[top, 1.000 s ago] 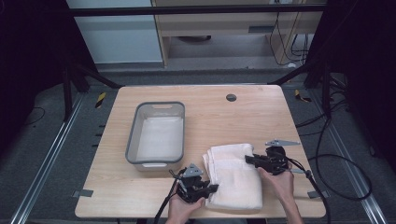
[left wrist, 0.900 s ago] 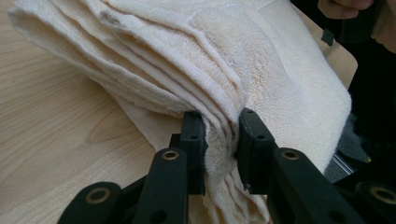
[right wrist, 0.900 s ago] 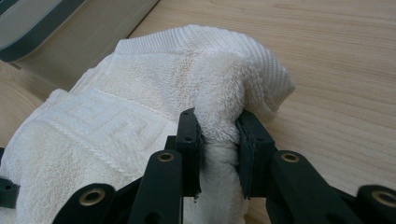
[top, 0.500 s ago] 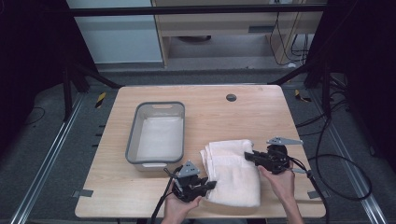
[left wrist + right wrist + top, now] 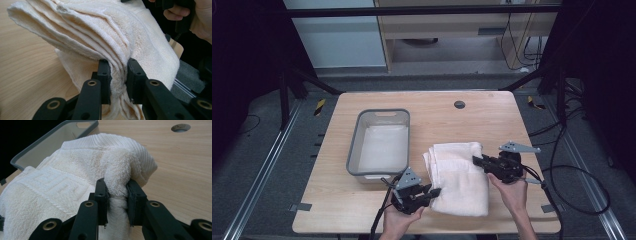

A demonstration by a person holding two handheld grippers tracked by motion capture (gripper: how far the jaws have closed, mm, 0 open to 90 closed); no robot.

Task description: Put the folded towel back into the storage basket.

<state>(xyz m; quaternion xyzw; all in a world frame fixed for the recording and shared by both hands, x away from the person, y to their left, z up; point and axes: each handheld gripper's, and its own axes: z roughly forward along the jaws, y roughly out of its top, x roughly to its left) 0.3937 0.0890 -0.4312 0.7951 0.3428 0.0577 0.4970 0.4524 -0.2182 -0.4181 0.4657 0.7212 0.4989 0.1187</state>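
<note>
A folded cream towel (image 5: 460, 176) was seen lying on the wooden tabletop (image 5: 472, 117), just beside the grey bin (image 5: 379, 144) that stood to its left in the high view. The towel was gripped at two opposite edges. The left tool (image 5: 434, 191) was pinched on the near left edge, and in the left gripper view several stacked layers of terry (image 5: 117, 75) were seen squeezed between its black jaws, so that the whole fold was caught at once rather than a single ply. The right tool (image 5: 476, 160) was clamped on the far right edge, where a thick rounded hem (image 5: 117, 185) was bunched between the jaws in the right gripper view. By holding both sides together, the folded shape was probably meant to be kept intact while the bundle was carried. In the left gripper view the gripped edge was shown raised off the wood, with the cloth sagging away behind it. The bin was open at the top, and a pale lining or cloth appeared to lie on its floor; from the towel's place next to it, a transfer into the bin was judged the likely aim.
</note>
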